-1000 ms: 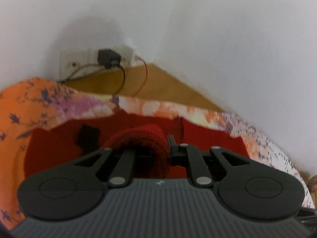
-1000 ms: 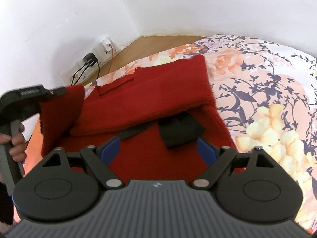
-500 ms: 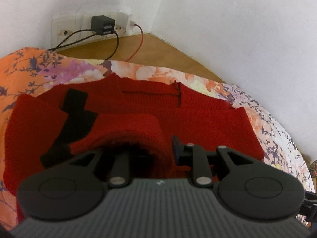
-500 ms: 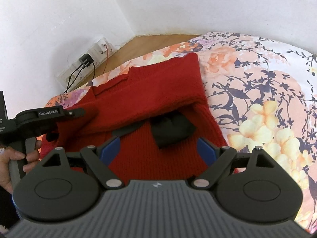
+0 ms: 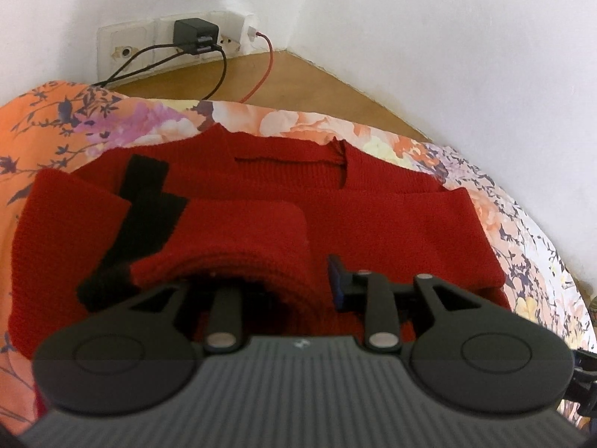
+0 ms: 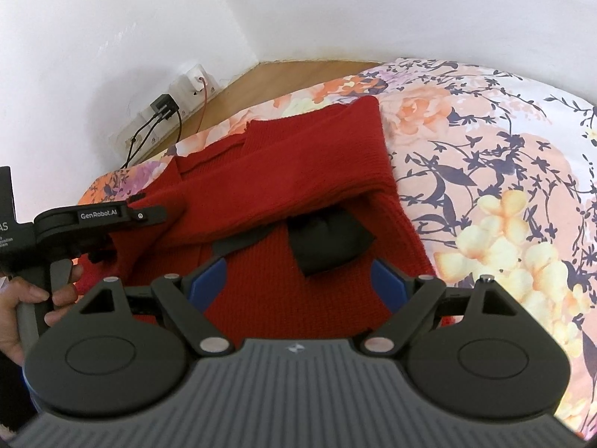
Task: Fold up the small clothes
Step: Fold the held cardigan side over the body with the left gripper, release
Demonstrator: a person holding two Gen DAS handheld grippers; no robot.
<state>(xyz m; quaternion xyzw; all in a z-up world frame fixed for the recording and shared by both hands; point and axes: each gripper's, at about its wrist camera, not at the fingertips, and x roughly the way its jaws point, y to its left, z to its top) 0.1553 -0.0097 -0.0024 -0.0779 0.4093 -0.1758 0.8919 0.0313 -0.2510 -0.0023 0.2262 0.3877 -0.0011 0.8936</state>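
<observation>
A small red knitted sweater (image 5: 373,216) with black patches (image 5: 145,205) lies on a floral bedsheet (image 5: 74,127). My left gripper (image 5: 268,272) is shut on a fold of its red sleeve (image 5: 238,257), low over the garment; the cloth hides its left finger. In the right wrist view the sweater (image 6: 298,171) lies ahead with one sleeve folded across the body and a black patch (image 6: 328,239) below it. My right gripper (image 6: 294,276) is open and empty just above the sweater's lower part. The left gripper (image 6: 149,214) shows at the left there, held by a hand.
A wall socket strip with a black charger (image 5: 196,35) and black and red cables sits at the wall corner beyond the bed. A wooden edge (image 5: 298,86) runs between the bed and the white walls. The floral sheet (image 6: 503,186) spreads to the right.
My left gripper has lowered and carried the red sleeve down over the sweater body, so more of the garment shows. My right gripper has stayed open over the lower part.
</observation>
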